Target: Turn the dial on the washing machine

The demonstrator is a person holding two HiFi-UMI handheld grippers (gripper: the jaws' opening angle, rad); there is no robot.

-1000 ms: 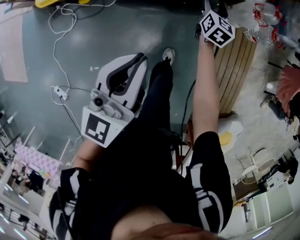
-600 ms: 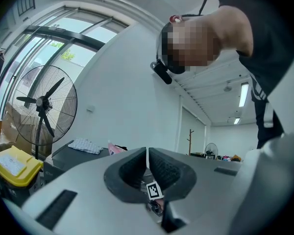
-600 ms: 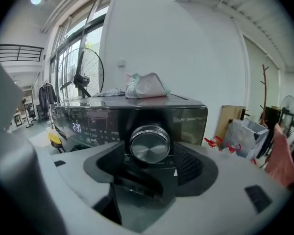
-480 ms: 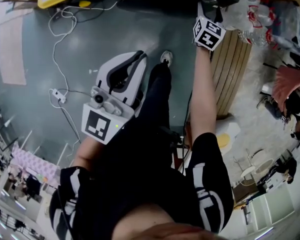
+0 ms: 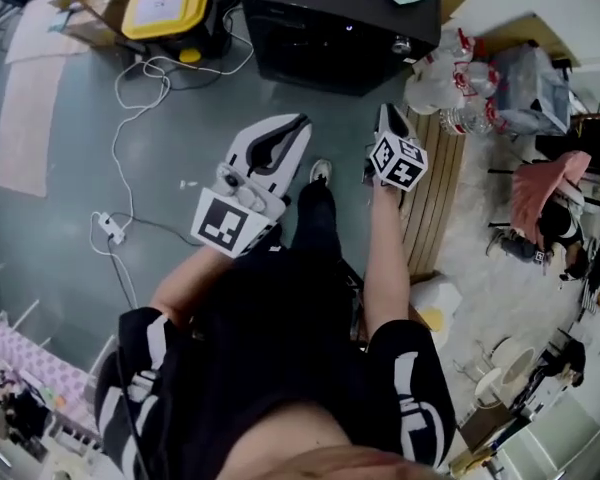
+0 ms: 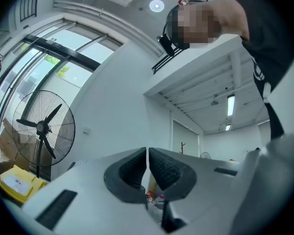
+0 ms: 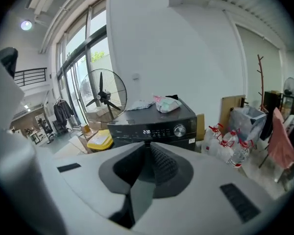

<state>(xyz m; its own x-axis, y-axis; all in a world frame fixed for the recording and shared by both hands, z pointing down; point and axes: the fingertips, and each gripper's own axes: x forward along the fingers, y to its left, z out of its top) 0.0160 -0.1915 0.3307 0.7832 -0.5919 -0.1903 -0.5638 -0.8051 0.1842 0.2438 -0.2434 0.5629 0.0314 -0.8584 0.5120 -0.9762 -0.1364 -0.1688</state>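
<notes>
Washing machine (image 5: 320,18) emerged — dial (image 7: 179,129) (apparently) untouched.

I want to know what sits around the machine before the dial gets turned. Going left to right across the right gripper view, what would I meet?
First the fan, then the dial, the water bottles, the pink cloth.

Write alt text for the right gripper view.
The right hand-held gripper, its grey jaws closing with nothing between them, points at a black washing machine with a round silver dial, not touching it. A yellow-lidded box sits left of the machine, clear red-capped plastic bottles right, a black standing fan behind.
</notes>
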